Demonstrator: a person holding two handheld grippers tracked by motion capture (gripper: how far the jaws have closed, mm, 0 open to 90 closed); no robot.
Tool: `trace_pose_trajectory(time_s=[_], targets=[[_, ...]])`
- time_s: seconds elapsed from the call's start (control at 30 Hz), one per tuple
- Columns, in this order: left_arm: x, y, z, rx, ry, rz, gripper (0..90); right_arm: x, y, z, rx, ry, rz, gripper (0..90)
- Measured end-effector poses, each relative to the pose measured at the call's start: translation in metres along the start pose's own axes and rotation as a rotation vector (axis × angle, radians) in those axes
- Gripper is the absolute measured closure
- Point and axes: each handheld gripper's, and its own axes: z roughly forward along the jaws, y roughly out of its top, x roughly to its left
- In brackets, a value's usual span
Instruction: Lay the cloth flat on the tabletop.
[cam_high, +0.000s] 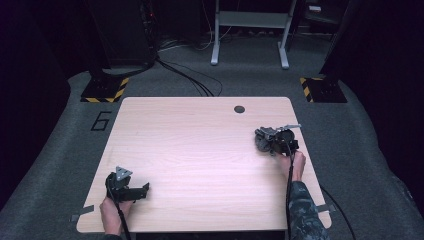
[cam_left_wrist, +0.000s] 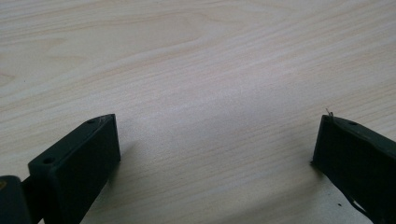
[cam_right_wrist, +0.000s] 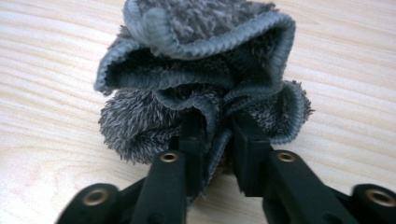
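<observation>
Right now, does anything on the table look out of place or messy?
Only the grey fluffy cloth: it sits bunched in a crumpled heap near the right edge of the light wooden table, a fold pinched in the right tongs. Nothing looks spilled or damaged.

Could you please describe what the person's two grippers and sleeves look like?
Both the left gripper and right gripper are black with blocky jaws and trailing black cables. The left carries a grey three-cornered plate. The right sleeve is dark camouflage.
</observation>
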Motion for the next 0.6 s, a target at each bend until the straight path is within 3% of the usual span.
trace_pose_trajectory(time_s=[0.27,0.6], targets=[[0.000,0.000,0.000,-0.007,0.004,-0.002,0.3,0.001,0.000,-0.011,-0.060,0.023,-0.002,82.9],[0.000,0.000,0.000,-0.007,0.004,-0.002,0.3,0.008,0.002,-0.042,-0.142,0.082,-0.012,83.0]])
